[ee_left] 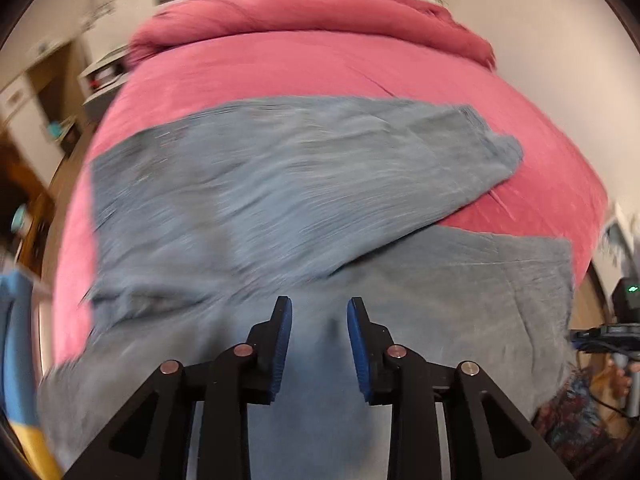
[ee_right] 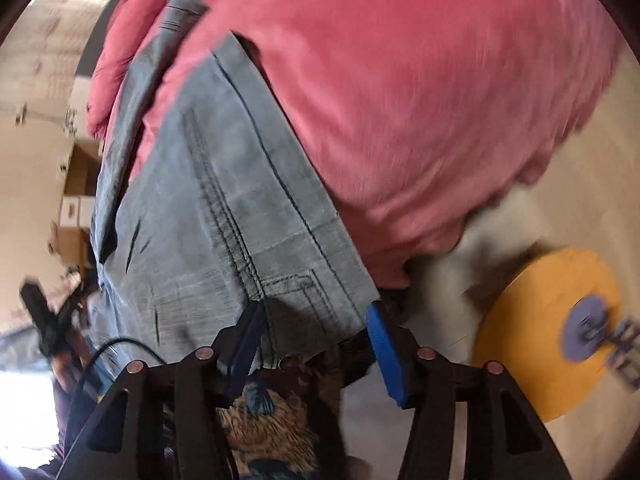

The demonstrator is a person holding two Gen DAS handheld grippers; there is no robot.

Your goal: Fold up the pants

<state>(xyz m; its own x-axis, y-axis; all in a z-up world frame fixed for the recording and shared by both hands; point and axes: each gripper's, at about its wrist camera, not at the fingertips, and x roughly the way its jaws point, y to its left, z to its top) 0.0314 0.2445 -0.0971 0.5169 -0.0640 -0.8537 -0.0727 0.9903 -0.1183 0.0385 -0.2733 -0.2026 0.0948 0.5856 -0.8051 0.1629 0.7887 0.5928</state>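
Denim pants (ee_left: 280,184) lie beneath both parted, empty grippers: left (ee_left: 319,312), right (ee_right: 316,312).

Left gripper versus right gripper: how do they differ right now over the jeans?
The left gripper hovers over plain, seamless cloth of the light blue denim jeans; the right gripper sits at a stitched edge of the jeans by the edge of the pink bedspread. The left gripper's fingers stand closer together than the right's. Both have blue pads, are open and grip nothing.
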